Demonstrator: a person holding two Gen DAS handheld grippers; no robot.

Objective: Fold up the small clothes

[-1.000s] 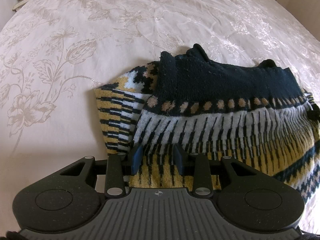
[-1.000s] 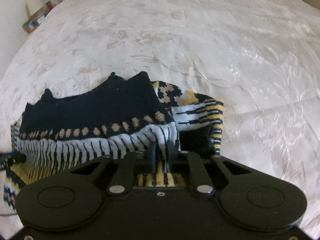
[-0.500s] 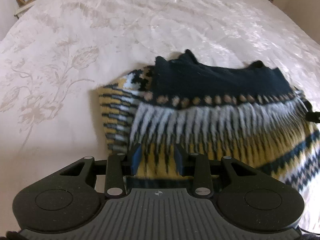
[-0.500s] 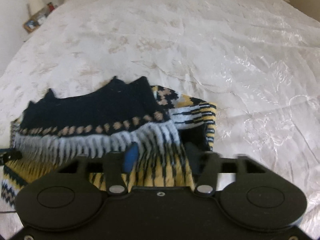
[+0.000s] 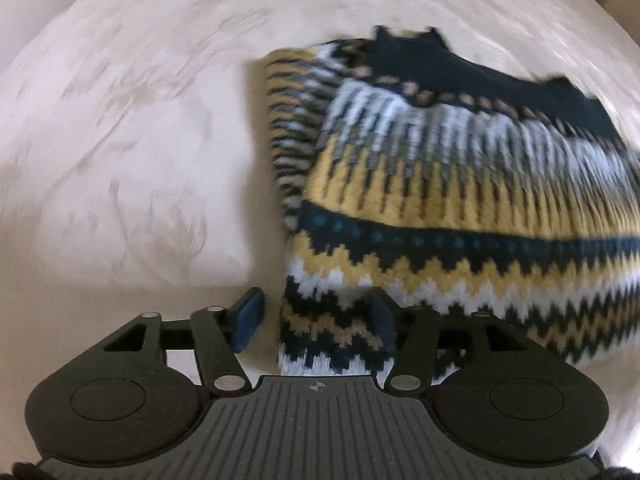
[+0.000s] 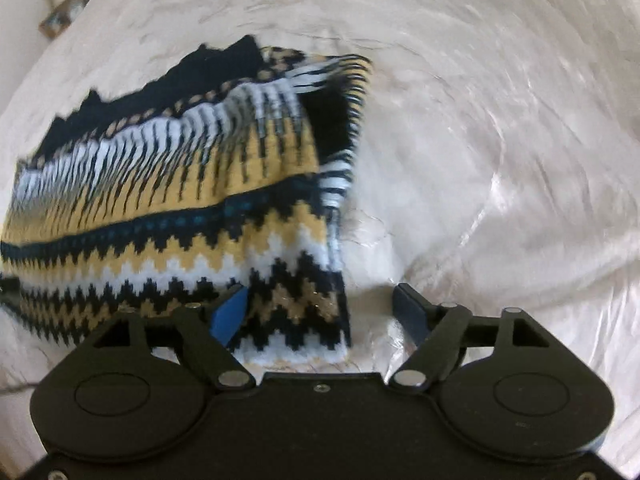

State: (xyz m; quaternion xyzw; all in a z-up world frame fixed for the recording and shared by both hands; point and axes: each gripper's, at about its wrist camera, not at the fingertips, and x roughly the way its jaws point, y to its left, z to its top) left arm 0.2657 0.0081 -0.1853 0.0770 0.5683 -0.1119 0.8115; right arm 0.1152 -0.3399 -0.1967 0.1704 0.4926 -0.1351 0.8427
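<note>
Left gripper [image 5: 316,322]: jaws spread wide, gripping nothing. The near left corner of the sweater lies in the gap between the two blue pads; whether the right pad touches the knit cannot be told. The left pad [image 5: 249,318] stands clear of the fabric, over bare bedspread.

Right gripper [image 6: 320,312]: jaws spread wide, gripping nothing. The near right corner of the sweater lies in the left part of the gap. The left pad [image 6: 230,312] sits at the knit; actual contact cannot be told. The right pad [image 6: 408,312] is apart from the fabric, over bedspread.

Sweater [image 5: 460,184] [image 6: 168,184]: knitted, folded into a broad flat band lying on the bedspread. Pattern from near edge to far edge: white, tan and navy zigzags, a dark band with teal dots, yellow and white vertical dashes, a row of tan dots, then plain navy. A striped layer shows at each outer side, under the top layer. The near hem reaches both grippers, one at each near corner.

Bedspread [image 5: 120,152] [image 6: 500,160]: pale cream with a faint floral pattern, glossy wrinkles on the right side. It carries the sweater.

Image quality: both views are motion-blurred; fine detail of the far edge is unclear.
</note>
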